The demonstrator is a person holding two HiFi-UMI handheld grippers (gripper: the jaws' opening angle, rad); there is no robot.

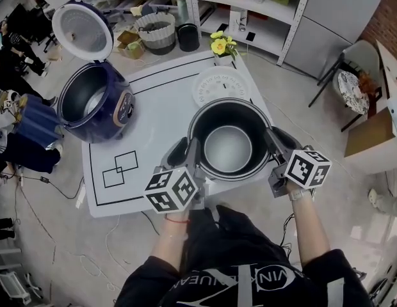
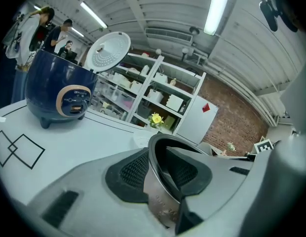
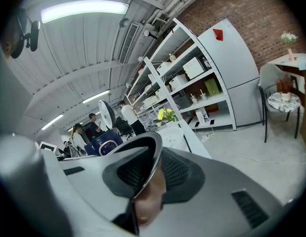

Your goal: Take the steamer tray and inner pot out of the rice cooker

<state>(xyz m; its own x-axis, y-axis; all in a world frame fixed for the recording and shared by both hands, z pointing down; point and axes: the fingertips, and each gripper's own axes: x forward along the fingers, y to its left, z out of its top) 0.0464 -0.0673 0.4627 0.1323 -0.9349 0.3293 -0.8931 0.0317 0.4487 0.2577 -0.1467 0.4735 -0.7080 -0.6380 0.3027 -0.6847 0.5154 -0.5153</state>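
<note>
In the head view the dark inner pot [image 1: 228, 139] hangs over the near right part of the white table [image 1: 160, 107], gripped by its rim on both sides. My left gripper [image 1: 193, 153] is shut on the pot's left rim [image 2: 160, 169], the wall pinched between its black pads. My right gripper [image 1: 270, 144] is shut on the right rim [image 3: 152, 164] the same way. The blue rice cooker [image 1: 96, 101] stands at the table's left with its lid [image 1: 83, 31] up and its bowl empty. A white perforated steamer tray [image 1: 221, 85] lies flat on the table behind the pot.
Yellow flowers [image 1: 221, 43] stand at the table's far edge. Black square outlines [image 1: 120, 168] are marked on the table's near left. Baskets and a dark bucket [image 1: 187, 36] sit on the floor before shelving [image 1: 250, 5]. People [image 2: 39, 28] stand at the left.
</note>
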